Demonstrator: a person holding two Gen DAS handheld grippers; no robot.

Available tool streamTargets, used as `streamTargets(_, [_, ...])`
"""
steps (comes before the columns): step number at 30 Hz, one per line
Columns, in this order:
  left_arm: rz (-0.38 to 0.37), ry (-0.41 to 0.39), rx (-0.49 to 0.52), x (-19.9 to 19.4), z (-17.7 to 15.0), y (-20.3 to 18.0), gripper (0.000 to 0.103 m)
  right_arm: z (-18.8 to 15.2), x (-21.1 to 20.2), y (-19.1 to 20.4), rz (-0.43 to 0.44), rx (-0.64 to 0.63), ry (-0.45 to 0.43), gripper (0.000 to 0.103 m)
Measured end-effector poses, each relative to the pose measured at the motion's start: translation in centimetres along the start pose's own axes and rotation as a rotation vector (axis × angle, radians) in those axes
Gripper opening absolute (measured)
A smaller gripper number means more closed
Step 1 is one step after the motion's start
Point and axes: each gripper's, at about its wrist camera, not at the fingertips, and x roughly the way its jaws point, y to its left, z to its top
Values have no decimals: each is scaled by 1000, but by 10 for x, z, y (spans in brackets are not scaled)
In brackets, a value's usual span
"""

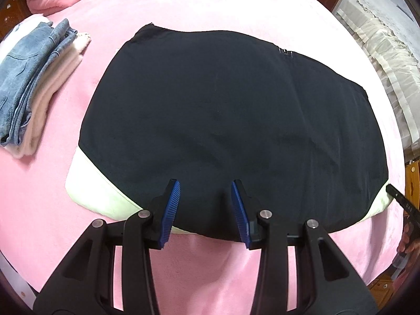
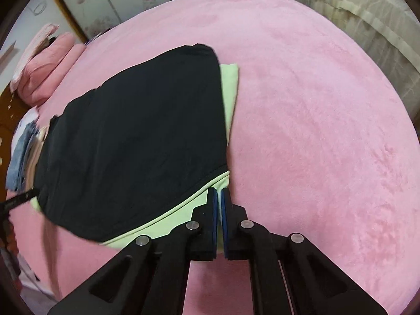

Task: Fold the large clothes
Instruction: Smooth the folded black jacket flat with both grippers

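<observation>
Lying flat mid-bed [image 1: 236, 8], the black garment [image 1: 223, 110] with pale green trim [image 1: 99, 191] looks soft, light, floppy; grab hem corners. Left claw [image 1: 206, 210] half open, empty, over the 6 o'clock hem. Right claw [image 2: 219, 220] closed at the trim corner, grip unclear.

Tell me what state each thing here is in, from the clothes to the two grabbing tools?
Black garment: folded, flat on the bed, pale green parts showing at its corners.
Left hand-held gripper: open above the garment's near edge, gripping nothing.
Right hand-held gripper: shut at the garment's pale green corner; whether it pinches cloth is unclear.
Jeans: folded, atop a pale folded pile.
Pink blanket: spread over the bed.
</observation>
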Motion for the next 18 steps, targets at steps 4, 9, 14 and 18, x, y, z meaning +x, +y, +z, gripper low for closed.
streamTargets(4, [0, 11, 20, -7, 0, 2, 37, -22, -15, -3, 7, 83, 23, 2])
streamTargets(9, [-4, 46, 73, 3, 1, -10, 37, -43, -16, -9, -14, 140, 43, 2])
streamTargets(14, [-76, 56, 104, 1, -1, -23, 37, -27, -58, 20, -95, 21, -135, 2])
streamTargets(18, [-161, 71, 91, 6, -1, -32, 37, -12, -75, 72, 102, -31, -247, 31])
